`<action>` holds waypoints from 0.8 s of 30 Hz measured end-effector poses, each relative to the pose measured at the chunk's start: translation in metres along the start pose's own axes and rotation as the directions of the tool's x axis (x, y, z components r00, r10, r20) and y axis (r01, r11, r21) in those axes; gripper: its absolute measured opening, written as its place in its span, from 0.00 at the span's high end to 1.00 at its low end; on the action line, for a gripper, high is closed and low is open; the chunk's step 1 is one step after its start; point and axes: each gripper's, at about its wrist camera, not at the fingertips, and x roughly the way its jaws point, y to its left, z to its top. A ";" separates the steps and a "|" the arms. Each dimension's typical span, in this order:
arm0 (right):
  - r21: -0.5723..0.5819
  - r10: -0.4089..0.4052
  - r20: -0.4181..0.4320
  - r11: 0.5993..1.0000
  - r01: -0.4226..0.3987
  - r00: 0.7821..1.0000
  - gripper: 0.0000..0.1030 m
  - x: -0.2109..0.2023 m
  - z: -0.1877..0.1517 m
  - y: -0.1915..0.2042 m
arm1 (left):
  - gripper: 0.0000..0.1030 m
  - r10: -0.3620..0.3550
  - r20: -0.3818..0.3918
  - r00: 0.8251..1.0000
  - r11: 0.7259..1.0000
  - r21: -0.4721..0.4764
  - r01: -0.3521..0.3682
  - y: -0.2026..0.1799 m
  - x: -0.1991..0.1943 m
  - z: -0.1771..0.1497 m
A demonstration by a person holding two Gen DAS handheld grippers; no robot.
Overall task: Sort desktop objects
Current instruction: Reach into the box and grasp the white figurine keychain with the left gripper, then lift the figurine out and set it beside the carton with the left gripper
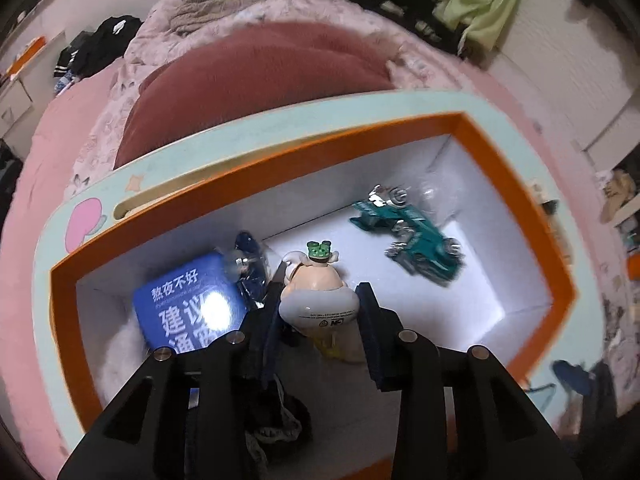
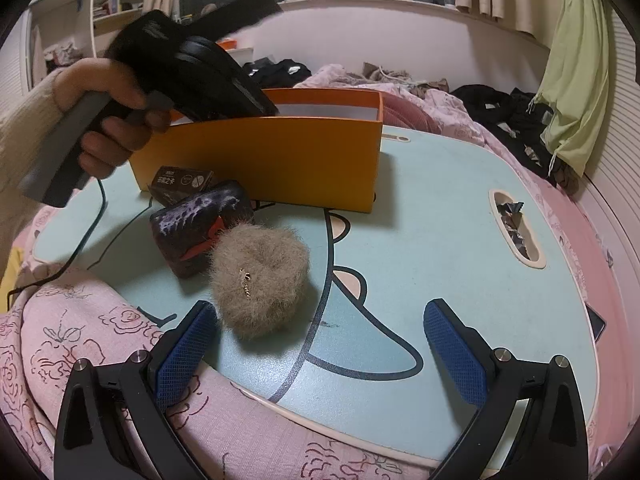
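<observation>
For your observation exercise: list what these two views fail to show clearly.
- Left wrist view: the blue card's lower text is hidden by glare and the left gripper.
- Left wrist view: the teal toy is motion-blurred.
- Right wrist view: the orange box's contents are hidden by its wall.

Left gripper (image 1: 320, 300) fingers cover lower part of figurine (image 1: 316, 292); contact between pads and figurine unclear. Blue card (image 1: 188, 304) washed out by glare, lower text hidden. Teal toy car (image 1: 408, 236) blurred. Small black box (image 2: 182, 182) half hidden behind dark pouch (image 2: 200, 228).
</observation>
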 end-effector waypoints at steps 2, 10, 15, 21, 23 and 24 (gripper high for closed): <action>0.000 0.000 0.000 1.000 0.000 1.000 0.00 0.000 -0.001 -0.001 | 0.65 -0.067 0.077 0.995 0.998 -0.007 0.067 0.002 -0.027 -0.006; 0.000 0.000 0.000 1.000 0.000 1.000 0.00 0.000 0.000 0.000 | 0.65 -0.239 0.331 0.913 0.969 0.017 0.247 0.002 -0.151 -0.079; 0.000 0.000 0.000 1.000 0.000 1.000 0.00 0.000 -0.001 -0.001 | 0.65 -0.184 0.239 0.953 0.980 -0.025 0.195 0.012 -0.127 -0.132; 0.002 -0.002 0.001 1.000 0.002 1.000 0.00 0.000 -0.001 0.000 | 0.65 -0.163 0.168 0.972 0.976 -0.120 0.184 0.024 -0.077 -0.153; 0.002 -0.001 0.001 1.000 0.001 1.000 0.00 -0.001 -0.002 -0.001 | 0.65 -0.166 0.178 0.970 0.976 -0.111 0.187 0.021 -0.071 -0.149; 0.002 -0.002 0.001 1.000 0.002 1.000 0.00 0.000 -0.001 0.000 | 0.64 -0.160 0.186 0.969 0.978 -0.101 0.181 0.017 -0.072 -0.146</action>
